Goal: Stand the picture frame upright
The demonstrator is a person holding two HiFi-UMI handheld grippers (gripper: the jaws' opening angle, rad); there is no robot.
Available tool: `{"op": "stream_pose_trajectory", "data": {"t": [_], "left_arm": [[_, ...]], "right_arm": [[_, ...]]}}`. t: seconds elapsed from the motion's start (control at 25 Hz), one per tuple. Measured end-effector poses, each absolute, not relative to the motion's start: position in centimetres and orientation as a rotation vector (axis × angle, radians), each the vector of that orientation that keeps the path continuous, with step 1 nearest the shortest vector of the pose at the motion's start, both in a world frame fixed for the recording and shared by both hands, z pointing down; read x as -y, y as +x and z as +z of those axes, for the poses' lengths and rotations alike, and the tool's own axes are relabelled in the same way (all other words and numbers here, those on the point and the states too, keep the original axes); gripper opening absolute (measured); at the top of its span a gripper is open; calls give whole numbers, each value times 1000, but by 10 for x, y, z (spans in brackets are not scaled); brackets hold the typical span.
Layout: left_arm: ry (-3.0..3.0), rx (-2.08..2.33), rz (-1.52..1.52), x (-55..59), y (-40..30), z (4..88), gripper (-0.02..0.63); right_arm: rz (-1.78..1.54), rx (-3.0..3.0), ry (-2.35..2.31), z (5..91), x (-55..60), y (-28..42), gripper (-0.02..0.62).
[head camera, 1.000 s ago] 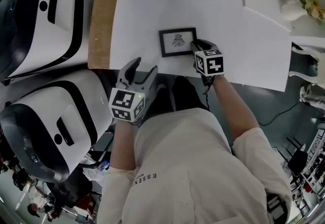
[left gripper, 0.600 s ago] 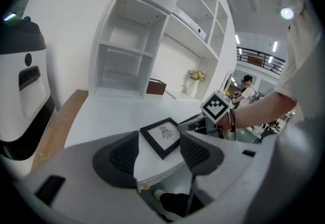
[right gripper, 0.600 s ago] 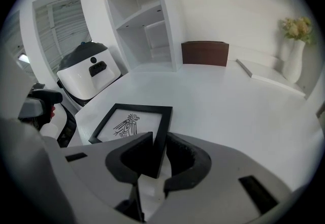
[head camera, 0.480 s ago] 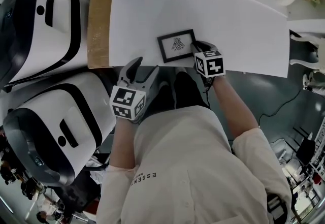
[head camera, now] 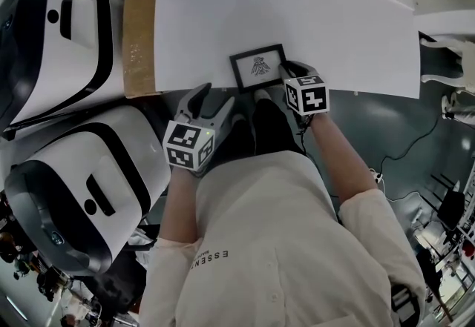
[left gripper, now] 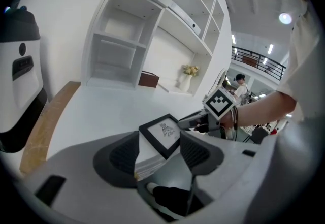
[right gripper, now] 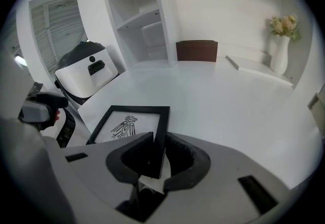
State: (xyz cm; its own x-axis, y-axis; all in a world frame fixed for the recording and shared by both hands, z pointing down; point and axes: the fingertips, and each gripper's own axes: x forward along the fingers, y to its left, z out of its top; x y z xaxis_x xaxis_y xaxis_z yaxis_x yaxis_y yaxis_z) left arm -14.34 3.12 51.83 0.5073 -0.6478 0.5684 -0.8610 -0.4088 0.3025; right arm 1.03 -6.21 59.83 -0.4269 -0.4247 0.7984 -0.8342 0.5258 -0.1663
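White tabletop (head camera: 334, 29) bears the picture frame (head camera: 257, 66), right edge pinched in the right claw (right gripper: 158, 138), jaws just closing.

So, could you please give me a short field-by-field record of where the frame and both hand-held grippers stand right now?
picture frame: lying flat, picture side up, near the front edge of the white table
right hand-held gripper: jaws have just been closing and now pinch the frame's right edge
left hand-held gripper: jaws apart, nothing held, at the table's front edge, short of the frame
task state: frame not yet upright
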Motion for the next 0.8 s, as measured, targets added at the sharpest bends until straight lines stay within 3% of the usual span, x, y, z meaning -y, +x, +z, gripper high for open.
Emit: {"op": "stream_pose_trajectory", "data": {"t": [0.8], "left_arm": [[1983,869,279,-52,-84,582,235]], "right_arm": [[736,2009,1052,599,28,44,87]]}}
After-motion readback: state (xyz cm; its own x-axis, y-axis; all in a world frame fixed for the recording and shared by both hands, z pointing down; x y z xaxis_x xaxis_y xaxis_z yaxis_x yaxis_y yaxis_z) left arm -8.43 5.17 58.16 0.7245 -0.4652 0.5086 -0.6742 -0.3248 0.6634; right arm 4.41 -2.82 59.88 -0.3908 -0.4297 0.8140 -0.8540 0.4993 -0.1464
